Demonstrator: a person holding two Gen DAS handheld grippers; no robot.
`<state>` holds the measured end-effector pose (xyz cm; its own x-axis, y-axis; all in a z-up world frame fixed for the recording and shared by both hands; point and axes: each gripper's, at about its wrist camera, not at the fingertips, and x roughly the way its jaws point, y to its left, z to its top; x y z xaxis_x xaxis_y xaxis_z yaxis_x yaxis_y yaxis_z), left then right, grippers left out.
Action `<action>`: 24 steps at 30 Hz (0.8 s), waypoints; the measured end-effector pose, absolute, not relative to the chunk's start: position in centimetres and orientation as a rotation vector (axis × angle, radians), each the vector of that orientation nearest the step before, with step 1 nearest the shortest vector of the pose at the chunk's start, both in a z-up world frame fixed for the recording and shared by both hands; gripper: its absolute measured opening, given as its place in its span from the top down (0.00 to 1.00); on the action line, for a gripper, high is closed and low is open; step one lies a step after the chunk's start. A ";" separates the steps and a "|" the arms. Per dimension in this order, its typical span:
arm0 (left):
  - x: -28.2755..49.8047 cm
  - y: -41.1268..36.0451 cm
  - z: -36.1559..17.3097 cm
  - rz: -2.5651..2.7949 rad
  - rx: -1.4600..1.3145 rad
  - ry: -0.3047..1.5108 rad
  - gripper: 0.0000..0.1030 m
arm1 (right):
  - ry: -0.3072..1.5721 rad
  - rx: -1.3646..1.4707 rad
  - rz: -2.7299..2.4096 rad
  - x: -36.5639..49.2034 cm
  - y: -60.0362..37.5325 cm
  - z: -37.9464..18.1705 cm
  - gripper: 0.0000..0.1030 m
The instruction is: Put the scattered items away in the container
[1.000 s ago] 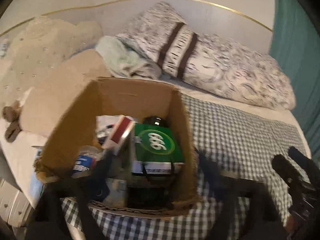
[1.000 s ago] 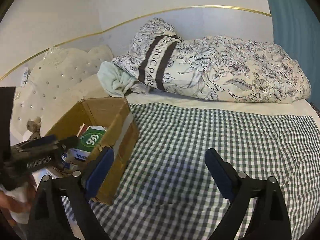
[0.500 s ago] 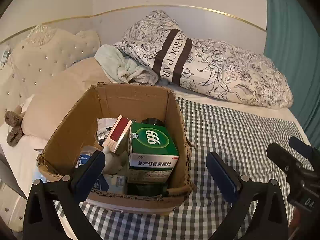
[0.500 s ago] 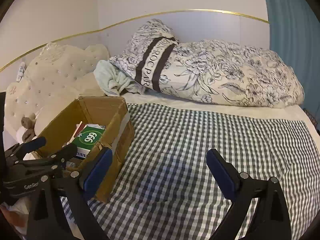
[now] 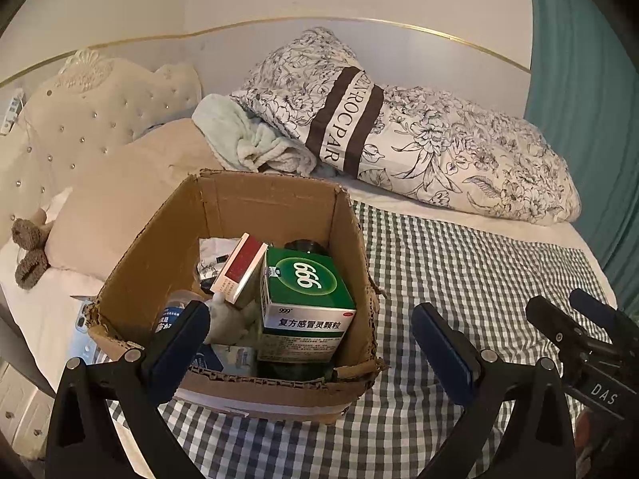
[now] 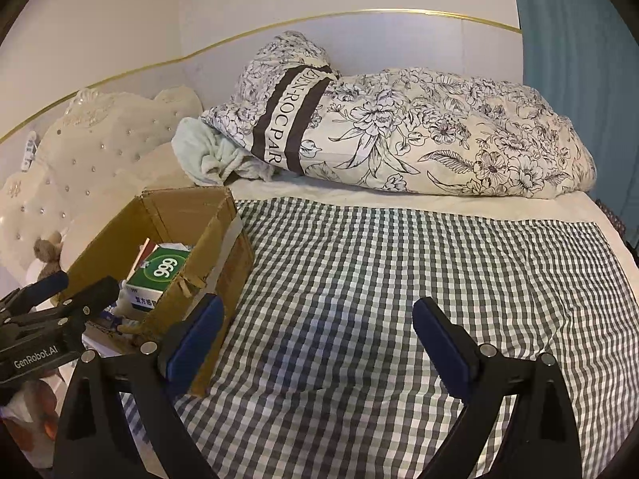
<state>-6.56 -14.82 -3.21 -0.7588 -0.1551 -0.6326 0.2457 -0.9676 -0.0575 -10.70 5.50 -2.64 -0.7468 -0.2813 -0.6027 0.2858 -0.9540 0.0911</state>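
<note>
An open cardboard box [image 5: 275, 199] [image 6: 215, 235] stands on the checked blanket. Inside it lie a green and white medicine carton [image 5: 307, 303] [image 6: 159, 271], a red and white carton [image 5: 241, 267], a plastic bottle [image 5: 169, 315] and a dark jar [image 5: 305, 245]. My left gripper [image 5: 311, 335] hovers open over the box's near edge with nothing between its fingers. My right gripper [image 6: 315, 331] stands open and empty above bare blanket, just right of the box. Each gripper shows at the edge of the other's view.
The checked blanket [image 6: 399, 279] covers the bed. A floral duvet roll [image 6: 399, 139] and a pale green towel [image 5: 247, 139] lie behind. A tufted headboard [image 5: 100, 107], a beige pillow [image 5: 120, 199] and a plush toy [image 5: 28, 251] sit left. A teal curtain [image 5: 587, 80] hangs right.
My left gripper has drawn up and back from inside the box, so the whole box now shows. The right gripper has barely shifted.
</note>
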 end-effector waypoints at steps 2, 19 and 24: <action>-6.7 -14.8 -3.3 -2.748 0.987 0.207 0.00 | 0.019 0.926 -2.682 -10.6 5.4 -2.7 0.07; -6.9 -14.3 -3.7 -2.741 1.047 0.203 0.00 | 0.046 0.938 -2.679 -10.5 5.2 -3.2 0.07; -6.8 -14.2 -3.6 -2.737 1.053 0.202 0.00 | 0.041 0.932 -2.683 -10.4 5.3 -3.2 0.07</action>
